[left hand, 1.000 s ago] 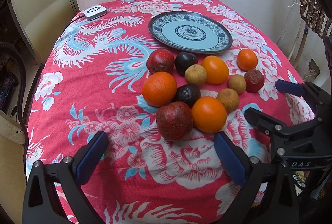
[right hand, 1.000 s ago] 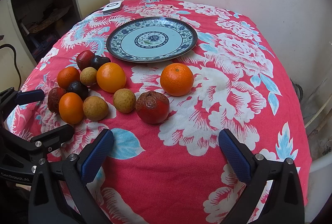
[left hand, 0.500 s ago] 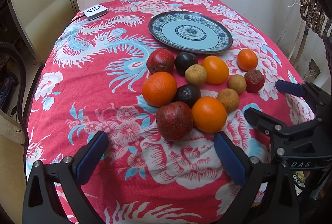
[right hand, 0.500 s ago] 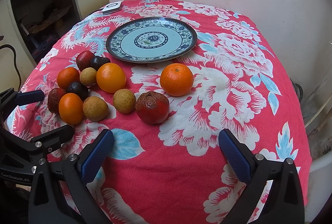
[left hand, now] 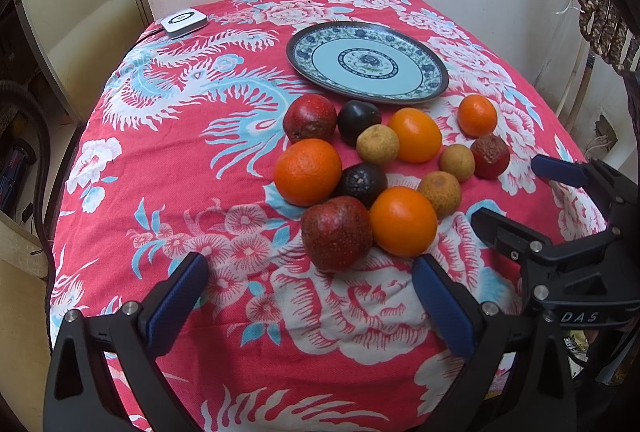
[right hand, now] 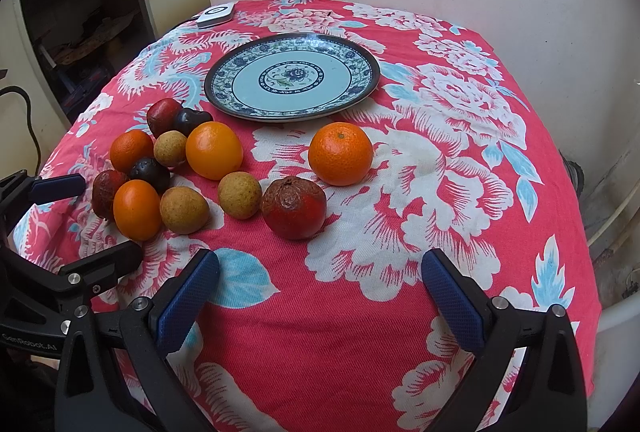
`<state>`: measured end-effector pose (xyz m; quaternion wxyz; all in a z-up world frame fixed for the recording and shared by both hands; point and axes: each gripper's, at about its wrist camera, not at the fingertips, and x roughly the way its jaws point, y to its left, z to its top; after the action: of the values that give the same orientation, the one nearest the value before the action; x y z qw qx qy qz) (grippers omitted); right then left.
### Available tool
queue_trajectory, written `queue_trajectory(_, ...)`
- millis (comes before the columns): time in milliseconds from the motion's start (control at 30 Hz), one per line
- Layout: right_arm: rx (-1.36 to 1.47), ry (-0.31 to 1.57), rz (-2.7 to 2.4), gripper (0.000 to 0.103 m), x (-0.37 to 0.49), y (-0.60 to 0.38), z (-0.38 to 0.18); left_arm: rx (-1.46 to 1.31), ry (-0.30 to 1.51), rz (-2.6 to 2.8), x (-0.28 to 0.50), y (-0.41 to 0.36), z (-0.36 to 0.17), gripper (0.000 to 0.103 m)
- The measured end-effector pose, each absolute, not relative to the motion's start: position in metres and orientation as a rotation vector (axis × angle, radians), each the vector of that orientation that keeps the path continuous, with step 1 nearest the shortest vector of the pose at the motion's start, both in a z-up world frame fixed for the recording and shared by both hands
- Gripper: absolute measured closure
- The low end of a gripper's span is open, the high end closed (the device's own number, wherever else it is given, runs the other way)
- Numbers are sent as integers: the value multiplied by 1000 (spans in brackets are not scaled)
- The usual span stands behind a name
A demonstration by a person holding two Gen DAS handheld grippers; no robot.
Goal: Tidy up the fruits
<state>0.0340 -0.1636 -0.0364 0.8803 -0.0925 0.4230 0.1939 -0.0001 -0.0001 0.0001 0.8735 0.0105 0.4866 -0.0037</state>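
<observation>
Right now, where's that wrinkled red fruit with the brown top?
In the right wrist view the wrinkled red fruit lies on the tablecloth ahead of the open right gripper, between a tan fruit on its left and the lone orange behind-right.

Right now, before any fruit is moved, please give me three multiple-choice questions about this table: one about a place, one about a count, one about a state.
1. Where does the white device lie?
A. on the plate
B. at the far corner of the tablecloth
C. among the fruits

2. How many orange citrus fruits are on the cloth?
A. two
B. four
C. six

3. In what state is the plate?
A. it holds nothing
B. it holds one orange
C. it lies upside down

Answers:
1 B: the device sits on the red tablecloth near the wall, beyond the plate.
2 B: four show, the one standing apart and three in the cluster.
3 A: its painted centre is bare, and both the left gripper and the right gripper are open and empty.
</observation>
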Motion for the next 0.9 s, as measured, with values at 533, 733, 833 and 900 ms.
queue_trajectory(533,-219,885,437,6,27,-158,-33,-24,997,2,-7,14,9,1)
queue_trajectory(733,-211,878,460,17,27,-158,-31,-42,987,13,-12,23,14,4)
queue_trajectory(833,-200,875,471,22,27,-159,-29,-48,984,16,-13,25,16,8)
queue_trajectory(900,-193,870,478,29,27,-159,-28,-52,978,9,-13,26,18,12)
